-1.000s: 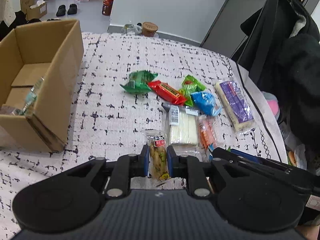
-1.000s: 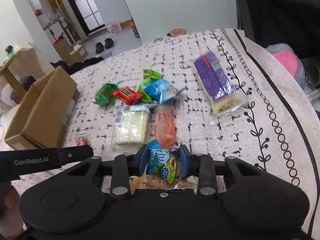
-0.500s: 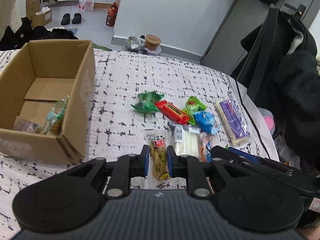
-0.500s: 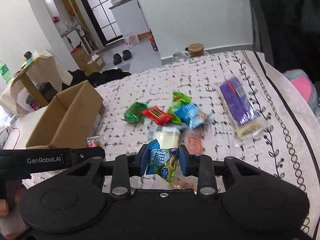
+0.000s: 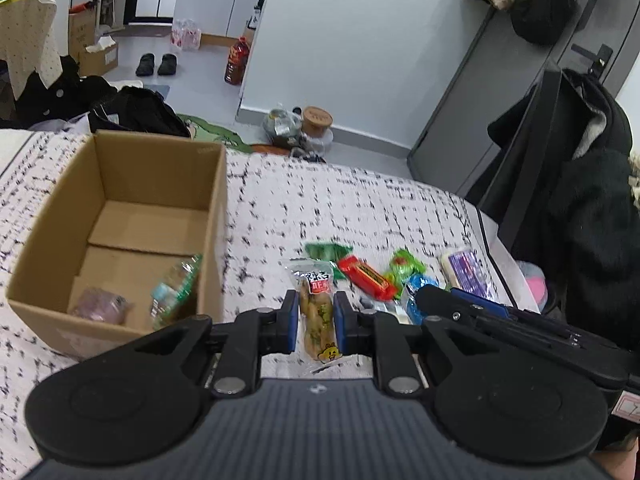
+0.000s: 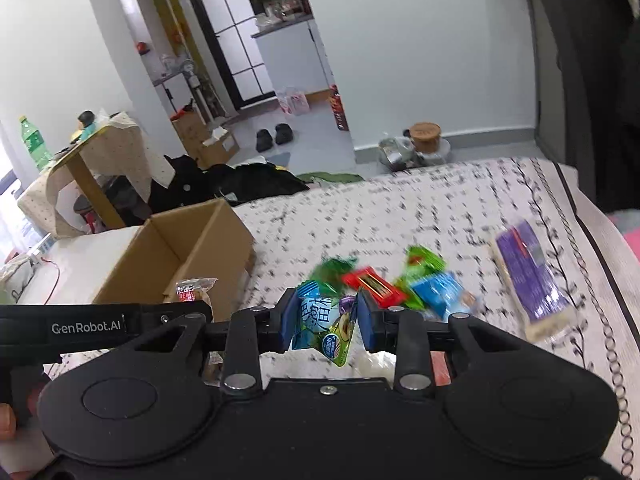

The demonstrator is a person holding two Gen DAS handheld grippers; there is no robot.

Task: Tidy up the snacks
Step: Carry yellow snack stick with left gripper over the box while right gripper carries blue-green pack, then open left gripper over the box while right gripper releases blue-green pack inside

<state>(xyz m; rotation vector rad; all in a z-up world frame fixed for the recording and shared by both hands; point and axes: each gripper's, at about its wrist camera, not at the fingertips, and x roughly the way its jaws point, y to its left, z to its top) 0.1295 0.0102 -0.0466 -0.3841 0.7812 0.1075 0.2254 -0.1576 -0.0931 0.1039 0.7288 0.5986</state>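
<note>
The open brown cardboard box sits on my left on the white bedspread with black flecks, and I judge the job barely begun. It holds just a small plastic bottle with a green label leaning in the near corner and a pale pinkish packet beside it.

Left on the cover is a loose cluster, well apart from the box. The long purple-wrapped cake bar lies farthest right, its long axis running away from me. Then come a blue crinkled packet, a red flat bar lying slantwise, two green crinkled packets and a white flat pack, mostly hidden behind my right claw.

My left claw is clamped tight on a clear-wrapped brownish snack with a red label. Its long axis runs along my fingers, the labelled end pointing forward and up, the end with the yellow cartoon mark hanging back towards me. It is held above the cover, just right of the box's near corner.

My right claw has its jaws a little wider, pressed on a blue-and-green foil packet, which stands roughly upright between the pads with its lower corner drooping below them.

I judge both held pieces are bound for the box.
</note>
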